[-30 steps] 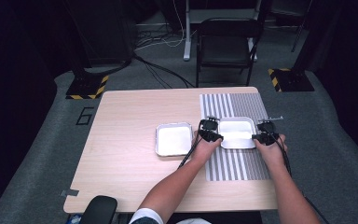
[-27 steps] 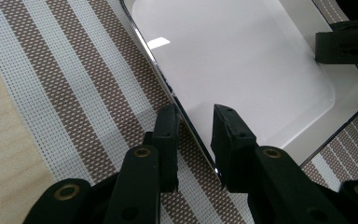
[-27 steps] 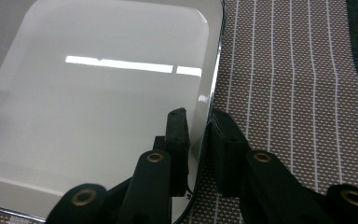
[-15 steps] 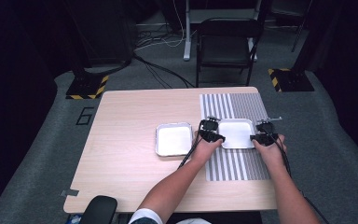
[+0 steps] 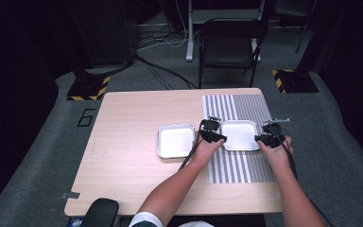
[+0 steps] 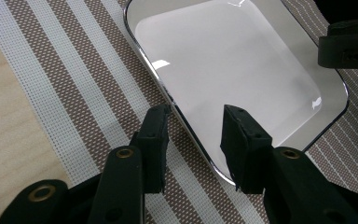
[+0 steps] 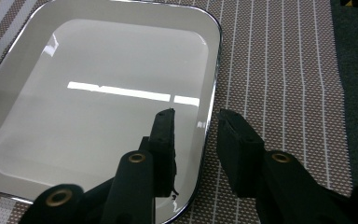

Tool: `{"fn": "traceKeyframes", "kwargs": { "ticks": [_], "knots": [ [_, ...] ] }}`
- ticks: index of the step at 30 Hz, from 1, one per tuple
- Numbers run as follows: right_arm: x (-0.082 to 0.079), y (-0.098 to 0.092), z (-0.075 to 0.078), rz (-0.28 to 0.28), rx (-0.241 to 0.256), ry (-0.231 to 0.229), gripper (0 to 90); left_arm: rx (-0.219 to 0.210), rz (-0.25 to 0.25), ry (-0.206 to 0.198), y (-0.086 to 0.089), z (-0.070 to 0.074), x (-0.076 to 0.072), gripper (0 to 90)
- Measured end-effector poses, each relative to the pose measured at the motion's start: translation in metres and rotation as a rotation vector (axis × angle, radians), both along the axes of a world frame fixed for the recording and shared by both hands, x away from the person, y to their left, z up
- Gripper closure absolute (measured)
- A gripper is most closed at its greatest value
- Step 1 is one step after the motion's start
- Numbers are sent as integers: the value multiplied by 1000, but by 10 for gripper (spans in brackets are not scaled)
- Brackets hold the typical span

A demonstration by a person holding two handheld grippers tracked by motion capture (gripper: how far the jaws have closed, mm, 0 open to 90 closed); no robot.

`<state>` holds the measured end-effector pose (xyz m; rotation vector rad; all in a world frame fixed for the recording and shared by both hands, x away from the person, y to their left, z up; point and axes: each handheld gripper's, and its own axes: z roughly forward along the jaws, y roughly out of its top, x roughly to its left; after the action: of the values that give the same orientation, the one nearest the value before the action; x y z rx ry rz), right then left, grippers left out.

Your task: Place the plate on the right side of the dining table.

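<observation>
White tray (image 5: 238, 135) on striped mat (image 5: 246, 163), rim between parted jaws of left gripper (image 6: 193, 128) and right gripper (image 7: 193, 123).

My left tool (image 6: 193, 140) has its two black jaws parted, straddling the near rim of the white tray (image 6: 228, 65), one jaw outside over the striped mat (image 6: 74, 79), the other over the tray's inside. The tray lies flat on the mat, and bare wooden desk (image 6: 4, 149) shows at the left. My other tool (image 6: 349, 44) pokes in beside the tray's far edge.
</observation>
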<state>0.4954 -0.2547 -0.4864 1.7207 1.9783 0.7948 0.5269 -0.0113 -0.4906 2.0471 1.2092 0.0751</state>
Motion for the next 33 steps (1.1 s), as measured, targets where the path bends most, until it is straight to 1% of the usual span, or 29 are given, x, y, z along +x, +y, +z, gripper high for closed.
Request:
{"fn": "traceKeyframes", "kwargs": {
  "ticks": [2, 4, 8, 9, 12, 16, 19, 21, 22, 27, 28, 29, 31, 33],
  "knots": [
    [-2, 0, 2, 9, 9, 0, 646, -13, -4, -4, 2, 2, 0, 585],
    [-5, 0, 5, 16, 12, -8, 637, -17, -13, -13, 4, 5, -1, 553],
    [-10, 6, 11, 38, -8, -29, 629, -12, -28, -39, 9, 11, -3, 529],
    [-12, 7, 12, 42, -9, -37, 626, -8, -32, -41, 11, 13, -4, 521],
    [-16, 13, 17, 63, -7, -46, 617, 23, -34, -84, 17, 17, -6, 509],
    [-20, 21, 23, 91, 4, -64, 608, 24, -19, -113, 31, 20, -5, 487],
    [-21, 28, 25, 110, -6, -70, 606, 25, -5, -129, 41, 21, -5, 483],
    [-22, 32, 27, 130, -14, -80, 604, 22, 4, -131, 49, 22, -5, 484],
    [-23, 34, 28, 130, -12, -80, 604, 22, 8, -129, 52, 23, -5, 486],
    [-24, 37, 32, 147, -11, -95, 601, 27, 5, -129, 69, 25, -7, 494],
    [-25, 38, 32, 139, -10, -91, 600, 22, 5, -132, 72, 26, -8, 494],
    [-25, 39, 32, 146, -13, -93, 599, 21, 6, -135, 75, 27, -9, 494],
    [-26, 41, 32, 149, -24, -88, 598, 33, 2, -153, 84, 30, -12, 494],
    [-27, 44, 33, 152, -25, -81, 597, 31, 6, -160, 92, 31, -14, 493]
  ]
}}
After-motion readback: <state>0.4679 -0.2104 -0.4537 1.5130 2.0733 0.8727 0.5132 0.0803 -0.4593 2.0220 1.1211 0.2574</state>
